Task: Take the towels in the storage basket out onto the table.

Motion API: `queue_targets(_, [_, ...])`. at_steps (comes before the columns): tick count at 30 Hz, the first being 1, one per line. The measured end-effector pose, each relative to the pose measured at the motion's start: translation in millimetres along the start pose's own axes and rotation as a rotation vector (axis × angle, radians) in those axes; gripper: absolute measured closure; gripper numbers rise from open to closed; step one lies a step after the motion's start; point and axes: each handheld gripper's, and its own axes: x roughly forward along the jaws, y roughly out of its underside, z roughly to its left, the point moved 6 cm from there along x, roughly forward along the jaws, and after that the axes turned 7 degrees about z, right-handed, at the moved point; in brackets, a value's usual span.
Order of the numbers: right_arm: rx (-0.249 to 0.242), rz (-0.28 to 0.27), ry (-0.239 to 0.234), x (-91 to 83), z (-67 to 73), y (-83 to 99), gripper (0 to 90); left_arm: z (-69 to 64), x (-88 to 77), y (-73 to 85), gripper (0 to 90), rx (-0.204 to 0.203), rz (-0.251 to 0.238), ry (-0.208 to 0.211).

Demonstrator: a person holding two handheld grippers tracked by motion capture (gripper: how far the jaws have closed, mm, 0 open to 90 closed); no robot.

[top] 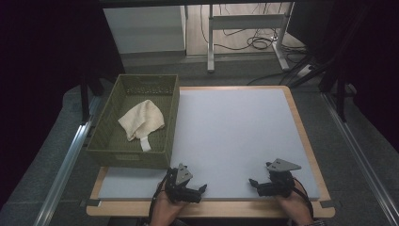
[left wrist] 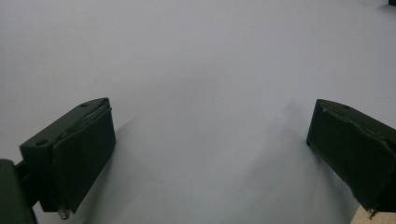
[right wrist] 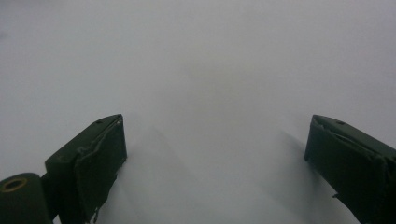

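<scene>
Both tongs rest low at the bottom of the high view, on the near edge of the pale grey tabletop (top: 235,132). The left tongs (top: 200,190) sit bottom centre-left, the right tongs (top: 254,183) bottom centre-right, well apart from each other, each with a hand behind it. In the left gripper view the left tongs (left wrist: 210,154) stand spread wide with bare grey surface between the jaws; the right gripper view shows the right tongs (right wrist: 215,158) spread the same way, holding nothing.

The thing nearest the work is a cream cloth (top: 141,121), lying crumpled inside an olive-green woven basket (top: 129,157) in the left-centre of the high view. The cloth rests on the basket's floor, bunched toward the middle, with a narrow tab hanging toward the near wall. The basket stands on the left part of the tabletop, its near right corner just beside the left tongs.

Judged from this, the work is either at its start or at its close: both tongs are idle and the cloth lies untouched by them. If the cloth is to come out, the next move calls for the left tongs to rise over the basket's near wall, tip down into it, and close on a raised fold rather than the flat tab.
</scene>
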Motion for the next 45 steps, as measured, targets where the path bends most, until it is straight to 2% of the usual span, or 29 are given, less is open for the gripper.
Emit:
queue_targets(12, [0.0, 0.0, 0.0, 0.0, 0.0, 0.1, 5.6, -1.0, -0.2, 0.1, 1.9, -0.013, 0.0, -0.009])
queue_targets(19, [0.0, 0.0, 0.0, -0.1, -0.1, 0.1, 5.6, -1.6, -1.1, -2.7, 2.5, -0.013, 0.037, -0.01])
queue_targets(22, [0.0, 0.0, -0.001, -0.1, -0.1, 0.1, 5.6, -4.0, -2.5, -6.3, 3.5, -0.017, 0.044, 0.028])
queue_targets(26, [-0.001, -0.001, -0.001, -0.1, -0.1, 0.1, 5.6, -4.9, -5.1, -11.2, 3.4, -0.022, 0.03, 0.044])
queue_targets(34, [-0.001, -0.001, -0.002, -0.1, -0.2, 0.1, 5.6, -4.8, -8.3, -21.8, 3.9, 0.008, 0.047, 0.068])
queue_targets(35, [-0.001, -0.001, -0.002, -0.1, -0.2, 0.1, 5.6, -5.0, -7.8, -23.7, 3.2, 0.036, 0.057, 0.074])
queue_targets(37, [-0.001, -0.001, -0.002, -0.1, -0.2, 0.1, 5.6, -5.5, -7.7, -26.3, 1.8, 0.061, 0.061, 0.066])
queue_targets(38, [-0.001, -0.001, -0.002, -0.1, -0.2, 0.1, 5.6, -5.5, -7.7, -26.3, 1.4, 0.061, 0.061, 0.066])
queue_targets(40, [-0.001, -0.001, -0.001, -0.1, -0.2, 0.1, 5.6, -6.9, -8.6, -32.9, 0.8, 0.077, 0.05, 0.076])
queue_targets(45, [-0.001, -0.002, -0.001, -0.1, -0.2, 0.2, 5.5, -8.1, -9.5, -46.4, 0.0, 0.086, 0.017, 0.106])
